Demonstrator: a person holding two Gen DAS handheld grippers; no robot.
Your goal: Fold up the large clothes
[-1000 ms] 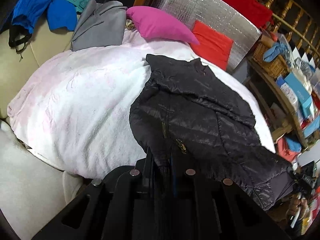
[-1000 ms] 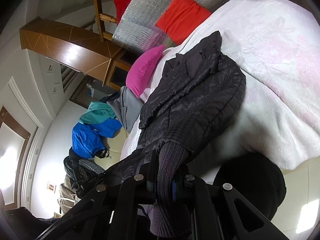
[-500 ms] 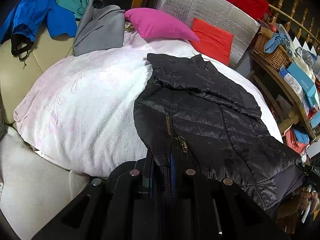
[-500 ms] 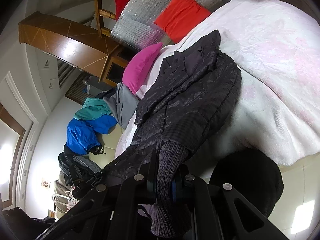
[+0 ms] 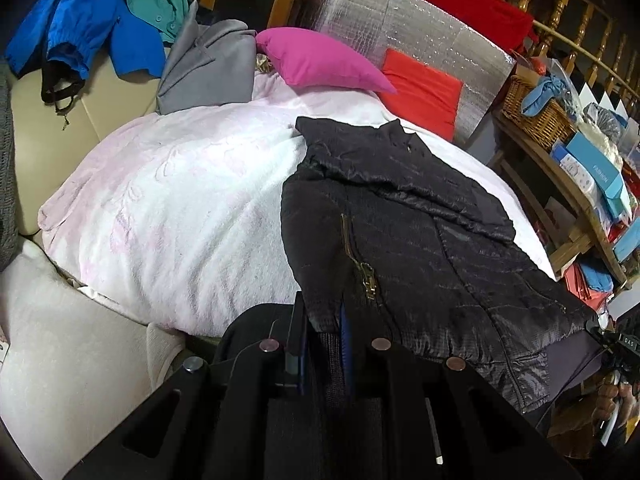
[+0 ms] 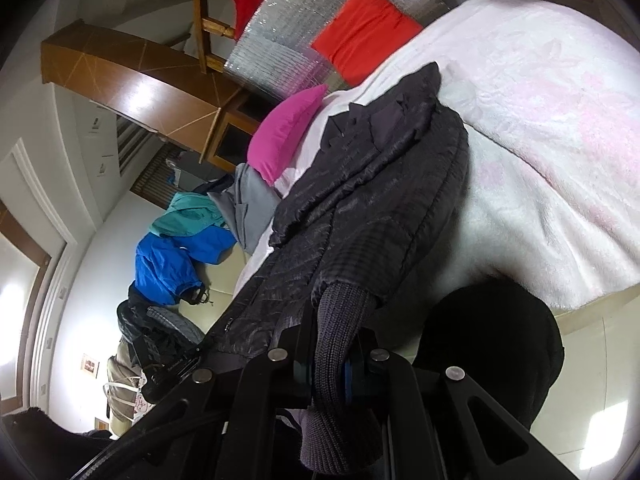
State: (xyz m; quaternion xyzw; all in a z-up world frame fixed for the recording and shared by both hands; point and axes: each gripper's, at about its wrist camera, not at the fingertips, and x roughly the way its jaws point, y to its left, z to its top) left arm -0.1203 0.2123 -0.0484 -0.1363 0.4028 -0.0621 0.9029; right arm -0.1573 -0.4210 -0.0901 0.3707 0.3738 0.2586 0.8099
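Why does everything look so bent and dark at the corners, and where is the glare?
Left wrist view: fisheye bulges the white blanket and blackens the corners; the silver foil panel glints. Right wrist view: tilted sideways, glare on the wooden cabinet, and the black jacket keeps little detail.

In the left wrist view, the black jacket (image 5: 420, 240) has its near hem hidden behind the left claw (image 5: 324, 344), and its far lower corner runs out of sight off the bed's (image 5: 180, 200) edge. The blue box's (image 5: 596, 170) lettering is too small to read. In the right wrist view, the knit cuff's (image 6: 336, 360) end is cut off behind the right claw (image 6: 330, 368).
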